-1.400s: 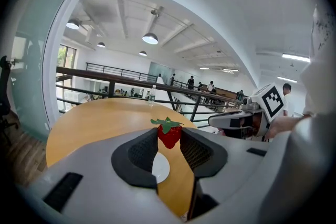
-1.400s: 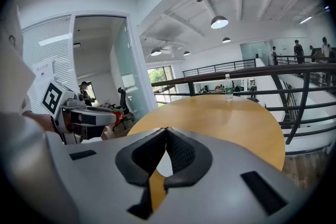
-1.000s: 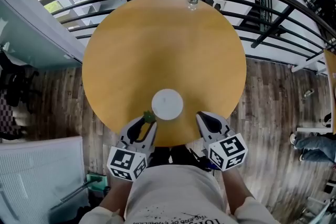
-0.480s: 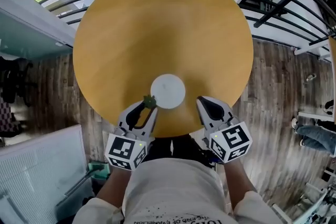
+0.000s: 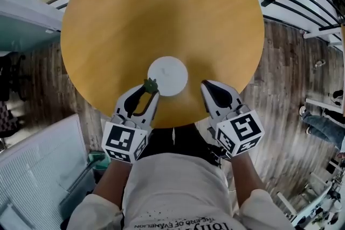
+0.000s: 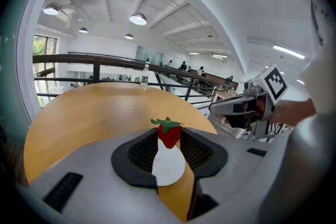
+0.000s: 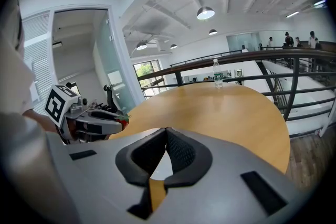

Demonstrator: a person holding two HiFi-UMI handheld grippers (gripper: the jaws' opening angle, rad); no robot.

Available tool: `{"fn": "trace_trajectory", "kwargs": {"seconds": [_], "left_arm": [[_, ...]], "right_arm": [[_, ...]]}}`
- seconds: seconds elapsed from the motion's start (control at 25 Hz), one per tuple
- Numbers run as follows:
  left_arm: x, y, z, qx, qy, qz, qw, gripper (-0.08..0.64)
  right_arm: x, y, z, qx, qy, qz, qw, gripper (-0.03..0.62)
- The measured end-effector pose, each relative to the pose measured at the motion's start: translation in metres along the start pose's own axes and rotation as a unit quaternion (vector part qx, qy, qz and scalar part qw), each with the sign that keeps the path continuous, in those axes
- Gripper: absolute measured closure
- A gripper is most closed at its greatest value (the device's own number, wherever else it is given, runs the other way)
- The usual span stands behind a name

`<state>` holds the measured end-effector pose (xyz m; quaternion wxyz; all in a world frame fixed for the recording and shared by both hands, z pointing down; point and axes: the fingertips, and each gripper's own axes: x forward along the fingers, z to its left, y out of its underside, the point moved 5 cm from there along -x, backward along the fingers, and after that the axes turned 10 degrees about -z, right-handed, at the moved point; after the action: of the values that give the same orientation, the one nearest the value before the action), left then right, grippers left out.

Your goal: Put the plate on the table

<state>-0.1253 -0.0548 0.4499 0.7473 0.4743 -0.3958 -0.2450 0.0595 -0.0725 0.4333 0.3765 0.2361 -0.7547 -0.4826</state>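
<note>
— Where is the plate sitting right now?

— The white plate (image 5: 167,76) is lying flat on the round wooden table (image 5: 135,19). It is on the part of the table nearest the person, a little way in from the table's edge.

— And what is the left gripper doing?

— The left gripper (image 5: 150,91) is hanging over the table's near edge, pointing in toward the table's middle and tilting downward. Its jaws are pinching a small red strawberry (image 6: 169,136) with green leaves between their tips. The pads are pressing on the berry from both sides, so the jaws are standing apart only by the berry's width.

— Is the berry touching the plate?

— From here I can't quite tell. It is sitting right at the plate's rim, on the side toward the table's near edge, and it seems to be just above the rim rather than resting on it.

— What about the other one?

— The right gripper (image 5: 206,88) is hovering over that same near edge of the table, also angling in and down, and it is keeping clear of the plate. Its jaws are meeting at the tips and are gripping nothing.

— Is anything else standing on the table?

— A clear water bottle (image 7: 217,73) is standing upright at the table's far edge. A dark railing (image 7: 252,55) is curving round just beyond the table on that side, and a wood-plank floor (image 5: 280,62) is showing beside the table.
</note>
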Motion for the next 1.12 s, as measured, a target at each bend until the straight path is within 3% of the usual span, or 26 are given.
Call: {"fn": "trace_trajectory", "kwargs": {"seconds": [0.72,1.12], "left_arm": [[0.052,0.043,0.014,0.03,0.009,0.057,0.9979,0.413],[0.069,0.083,0.022,0.08,0.039,0.104,0.9906,0.413]], "right_arm": [[0.028,0.037,-0.034,0.03,0.003,0.023,0.999,0.568],[0.04,0.062,-0.028,0.048,0.014,0.036,0.998,0.568]]}}
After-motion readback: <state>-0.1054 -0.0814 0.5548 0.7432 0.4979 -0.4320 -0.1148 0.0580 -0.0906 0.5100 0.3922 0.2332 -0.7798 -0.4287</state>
